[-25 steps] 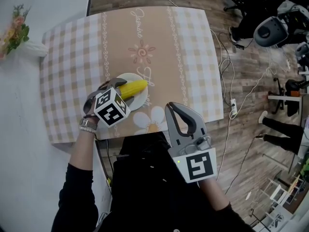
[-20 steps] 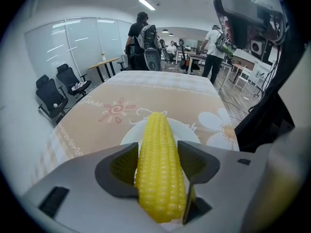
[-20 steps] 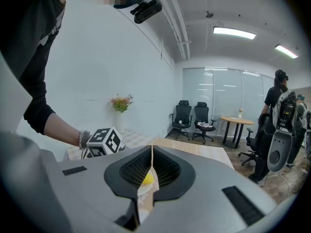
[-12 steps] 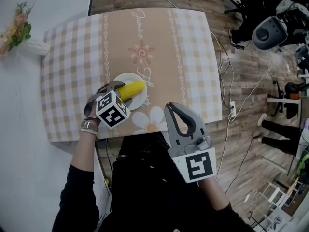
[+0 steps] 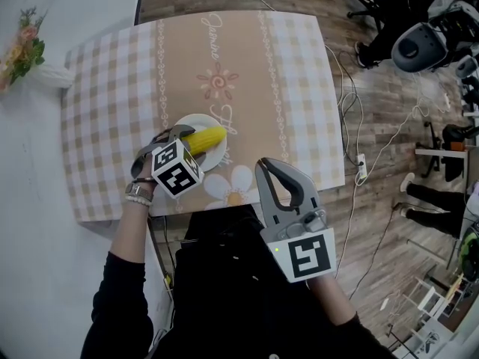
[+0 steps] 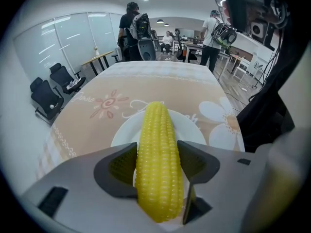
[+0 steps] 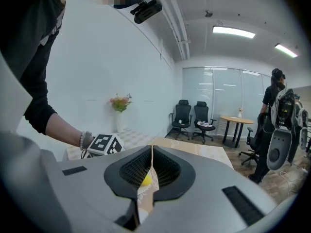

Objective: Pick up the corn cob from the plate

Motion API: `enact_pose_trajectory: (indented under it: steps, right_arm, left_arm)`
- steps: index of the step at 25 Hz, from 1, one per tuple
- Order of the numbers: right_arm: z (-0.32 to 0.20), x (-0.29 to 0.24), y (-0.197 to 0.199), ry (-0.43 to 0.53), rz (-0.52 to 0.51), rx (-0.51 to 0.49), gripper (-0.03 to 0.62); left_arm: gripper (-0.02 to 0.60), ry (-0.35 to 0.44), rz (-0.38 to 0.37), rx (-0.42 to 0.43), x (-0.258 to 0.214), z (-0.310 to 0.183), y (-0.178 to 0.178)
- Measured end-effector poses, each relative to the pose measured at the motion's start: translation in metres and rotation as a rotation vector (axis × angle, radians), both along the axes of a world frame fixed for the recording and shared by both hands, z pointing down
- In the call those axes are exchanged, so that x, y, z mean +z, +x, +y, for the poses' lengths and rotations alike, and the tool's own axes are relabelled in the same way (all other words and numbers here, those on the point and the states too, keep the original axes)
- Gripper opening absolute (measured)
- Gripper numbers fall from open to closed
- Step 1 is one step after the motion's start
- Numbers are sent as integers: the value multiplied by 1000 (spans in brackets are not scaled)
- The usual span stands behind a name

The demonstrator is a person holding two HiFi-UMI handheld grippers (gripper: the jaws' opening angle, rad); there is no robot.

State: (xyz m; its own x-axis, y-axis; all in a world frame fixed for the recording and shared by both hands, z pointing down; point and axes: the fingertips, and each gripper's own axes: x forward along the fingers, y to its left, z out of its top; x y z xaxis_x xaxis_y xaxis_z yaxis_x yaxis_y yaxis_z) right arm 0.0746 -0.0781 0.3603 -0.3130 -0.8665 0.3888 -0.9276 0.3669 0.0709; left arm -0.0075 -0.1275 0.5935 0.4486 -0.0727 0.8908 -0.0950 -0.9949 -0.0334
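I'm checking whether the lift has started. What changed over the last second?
Nothing has visibly moved. The left gripper stays closed on the corn cob, which is still over the plate, with no clear lift. The right gripper stays shut and empty at the near edge of the table.

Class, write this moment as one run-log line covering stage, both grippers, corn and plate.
stage: grasp | left gripper: shut on corn cob | corn cob: over plate | right gripper: shut, empty
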Motion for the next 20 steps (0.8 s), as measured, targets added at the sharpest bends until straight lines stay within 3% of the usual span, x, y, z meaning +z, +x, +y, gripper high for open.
enact_pose_trajectory:
  steps: [7, 20]
  right_arm:
    - [-3, 3, 5, -8, -5, 11, 44]
    - [-8, 4, 1, -14, 0, -11, 44]
  left_arm:
    - [262, -34, 15, -15, 0, -1, 0]
    - [261, -82, 119, -207, -12, -7, -5]
